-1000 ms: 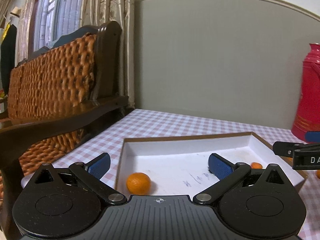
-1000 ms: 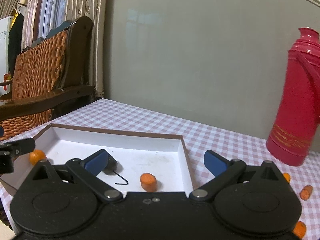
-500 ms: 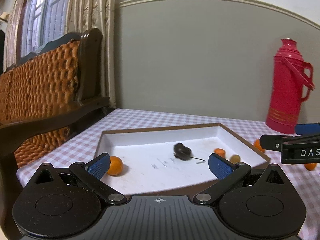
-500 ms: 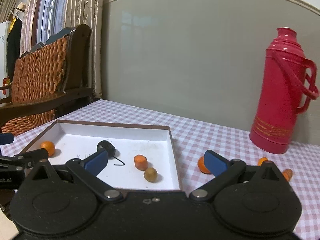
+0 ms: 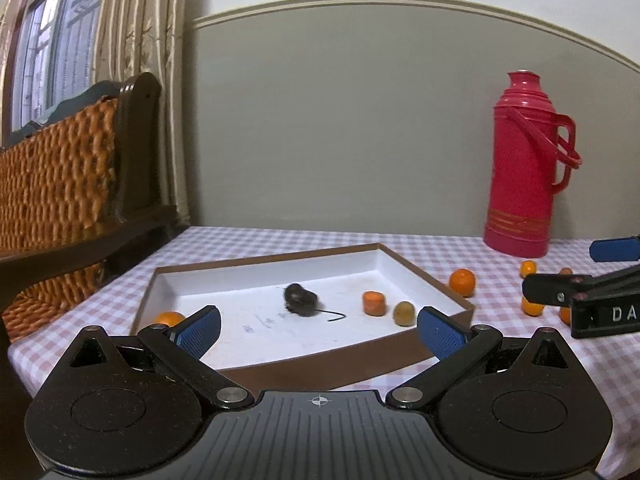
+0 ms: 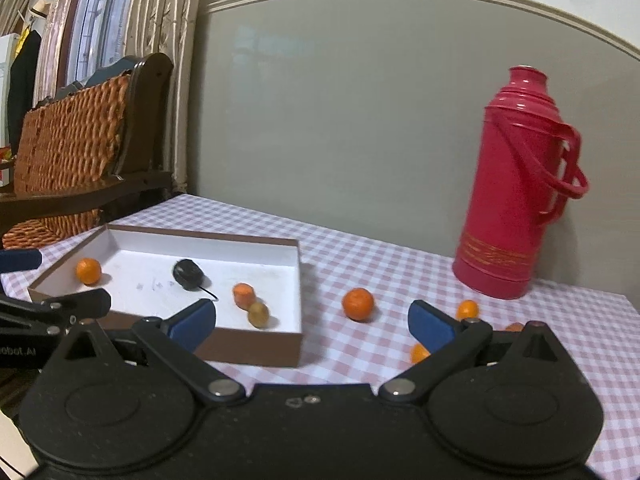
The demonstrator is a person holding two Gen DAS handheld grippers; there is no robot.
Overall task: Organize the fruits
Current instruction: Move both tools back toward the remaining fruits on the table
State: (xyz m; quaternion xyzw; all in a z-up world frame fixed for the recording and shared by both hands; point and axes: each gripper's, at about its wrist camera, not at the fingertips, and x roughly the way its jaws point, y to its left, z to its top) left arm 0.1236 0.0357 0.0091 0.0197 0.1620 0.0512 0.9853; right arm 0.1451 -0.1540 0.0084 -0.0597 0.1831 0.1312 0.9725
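A shallow white box with brown walls point(image 5: 360, 354) point(image 6: 256, 346) lies on the checked table. In it are an orange point(image 5: 169, 318) point(image 6: 88, 270), a dark fruit with a stem point(image 5: 300, 299) point(image 6: 187, 274), an orange piece point(image 5: 374, 303) point(image 6: 243, 294) and a greenish-brown fruit point(image 5: 404, 313) point(image 6: 258, 313). More oranges point(image 5: 462, 282) point(image 6: 358, 304) lie loose on the cloth right of the box. My left gripper point(image 5: 318, 328) hangs open before the box's near wall. My right gripper point(image 6: 312, 320) is open over the cloth by the box's right corner. Neither holds anything.
A tall red thermos flask point(image 5: 524, 184) point(image 6: 516, 188) stands at the back right near the grey wall. A wicker chair with dark wooden arms point(image 5: 68, 184) point(image 6: 76, 152) sits against the table's left edge. Small oranges point(image 5: 532, 306) point(image 6: 467, 309) scatter near the flask.
Both grippers have pulled back and swung right: the box has slid left in both views, and the flask and loose oranges have come into sight. Both stayed open.
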